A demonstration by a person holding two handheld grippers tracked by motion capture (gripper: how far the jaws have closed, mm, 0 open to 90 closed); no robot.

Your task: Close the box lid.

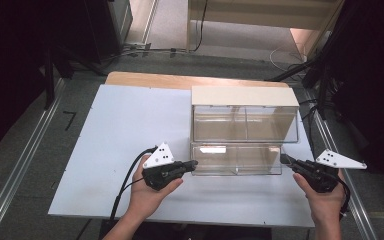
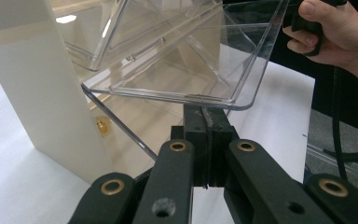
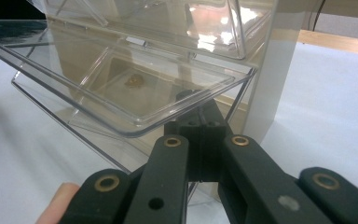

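From the high view, a white board (image 1: 130, 150) lies on a wooden tabletop (image 1: 145, 80), with grey carpet, metal floor rails and dark stands around it. On the board stands a pale cabinet (image 1: 245, 96) with two clear drawers; the lower drawer (image 1: 237, 159) is pulled out toward the person. The left hand (image 1: 147, 192) comes in from the bottom edge and holds the left gripper (image 1: 194, 163) roughly level, its tip at the drawer's left front corner. The right hand (image 1: 325, 200) holds the right gripper (image 1: 286, 160) pointing left, its tip at the drawer's right front corner. In the left gripper view, the left gripper (image 2: 207, 122) has its jaws pressed together with nothing between them, the tip just under the rim of the lower drawer (image 2: 186, 74); the cabinet's pale side wall (image 2: 37, 84) rises at left, and the other hand (image 2: 331, 37) shows at upper right. In the right gripper view, the right gripper (image 3: 200, 116) likewise has its jaws closed flat on each other, lying just beneath the rim of the lower drawer (image 3: 121, 98), with the cabinet wall (image 3: 270, 79) beside it and the white board (image 3: 326, 102) beyond.
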